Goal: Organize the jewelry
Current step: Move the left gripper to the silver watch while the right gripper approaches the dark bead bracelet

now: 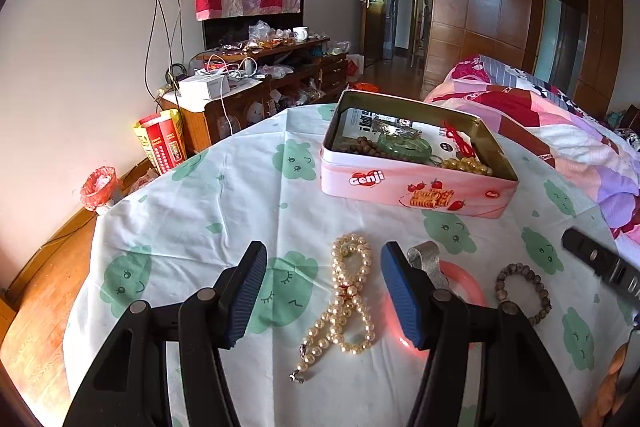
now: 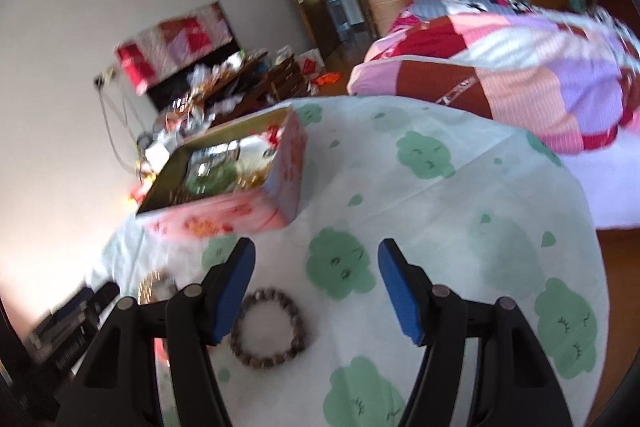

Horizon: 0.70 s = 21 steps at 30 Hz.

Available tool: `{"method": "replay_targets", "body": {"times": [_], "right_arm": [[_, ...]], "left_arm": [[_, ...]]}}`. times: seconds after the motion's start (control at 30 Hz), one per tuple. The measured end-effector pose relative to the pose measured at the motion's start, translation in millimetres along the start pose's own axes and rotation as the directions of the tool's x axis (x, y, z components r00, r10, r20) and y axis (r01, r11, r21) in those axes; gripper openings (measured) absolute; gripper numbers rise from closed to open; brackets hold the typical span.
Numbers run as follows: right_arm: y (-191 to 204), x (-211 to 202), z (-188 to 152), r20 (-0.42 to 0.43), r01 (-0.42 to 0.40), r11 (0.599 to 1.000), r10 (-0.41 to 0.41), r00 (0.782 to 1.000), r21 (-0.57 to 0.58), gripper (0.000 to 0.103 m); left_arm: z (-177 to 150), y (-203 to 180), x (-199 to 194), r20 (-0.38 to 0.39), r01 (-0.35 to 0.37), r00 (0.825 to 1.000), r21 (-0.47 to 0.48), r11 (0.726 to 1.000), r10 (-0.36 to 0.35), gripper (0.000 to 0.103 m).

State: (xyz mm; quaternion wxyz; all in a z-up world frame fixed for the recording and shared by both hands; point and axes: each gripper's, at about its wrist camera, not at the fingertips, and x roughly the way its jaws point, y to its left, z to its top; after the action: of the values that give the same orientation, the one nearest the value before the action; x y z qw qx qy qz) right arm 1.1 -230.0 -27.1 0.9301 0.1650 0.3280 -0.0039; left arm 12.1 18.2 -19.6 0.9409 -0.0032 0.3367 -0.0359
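Observation:
A cream pearl necklace (image 1: pixel 350 297) lies looped on the tablecloth between the fingers of my left gripper (image 1: pixel 324 297), which is open above it. A pink bangle (image 1: pixel 460 277) and a silver mesh strap (image 1: pixel 426 261) lie partly hidden behind its right finger. A brown bead bracelet (image 1: pixel 522 293) rests further right. The pink tin (image 1: pixel 416 163) at the back holds wooden beads, a green jade piece, gold beads and a red cord. My right gripper (image 2: pixel 316 293) is open over bare cloth, the brown bead bracelet (image 2: pixel 269 329) by its left finger. The pink tin (image 2: pixel 228 187) is blurred.
The round table (image 1: pixel 240 187) has a white cloth with green cloud prints. A bed with a patchwork quilt (image 1: pixel 540 123) stands close on the right. A cluttered wooden cabinet (image 1: pixel 260 79) is against the far wall. My other gripper's black body (image 1: pixel 604 263) enters at the right.

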Motion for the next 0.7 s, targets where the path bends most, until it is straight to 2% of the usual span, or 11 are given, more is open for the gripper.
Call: {"method": "replay_targets", "body": {"times": [0.17,0.3,0.47,0.57,0.63,0.67,0.7], "right_arm": [[8.7,1.5,-12.6,-0.084,0.014,0.997,-0.02,0.996,-0.077,0.068],[25.2,12.3,-19.6,-0.159,0.013,0.981,-0.044,0.986,-0.191,0.068],[39.6,31.2,-25.3,-0.234,0.025,0.961,-0.093,0.968,-0.276,0.069],[40.6,34.7,-28.4,-0.25,0.009,0.957,-0.085,0.965,-0.289,0.07],[42.9,35.6,-30.9,-0.247,0.031,0.948,-0.114,0.962,-0.316,0.066],[45.3,35.1,-32.3,-0.239,0.053,0.941,-0.139,0.961,-0.335,0.058],[46.1,34.3,-33.1,-0.233,0.058,0.937,-0.145,0.962,-0.344,0.044]], "left_arm": [[-2.6,15.9,-2.2,-0.023,0.061,0.998,-0.044,0.997,-0.062,0.06],[-5.6,21.6,-3.0,-0.034,0.077,0.996,-0.053,0.996,-0.079,0.06],[-6.1,14.4,-5.8,-0.027,0.104,0.994,-0.014,0.995,-0.104,0.06],[-7.0,5.6,-9.9,-0.018,0.137,0.991,0.03,0.99,-0.136,0.06],[-7.7,0.6,-12.5,-0.018,0.167,0.986,0.048,0.985,-0.167,0.06],[-8.6,-2.7,-13.2,-0.027,0.194,0.981,0.053,0.98,-0.193,0.06],[-8.9,-4.9,-13.2,-0.037,0.218,0.976,0.054,0.975,-0.216,0.06]]}}
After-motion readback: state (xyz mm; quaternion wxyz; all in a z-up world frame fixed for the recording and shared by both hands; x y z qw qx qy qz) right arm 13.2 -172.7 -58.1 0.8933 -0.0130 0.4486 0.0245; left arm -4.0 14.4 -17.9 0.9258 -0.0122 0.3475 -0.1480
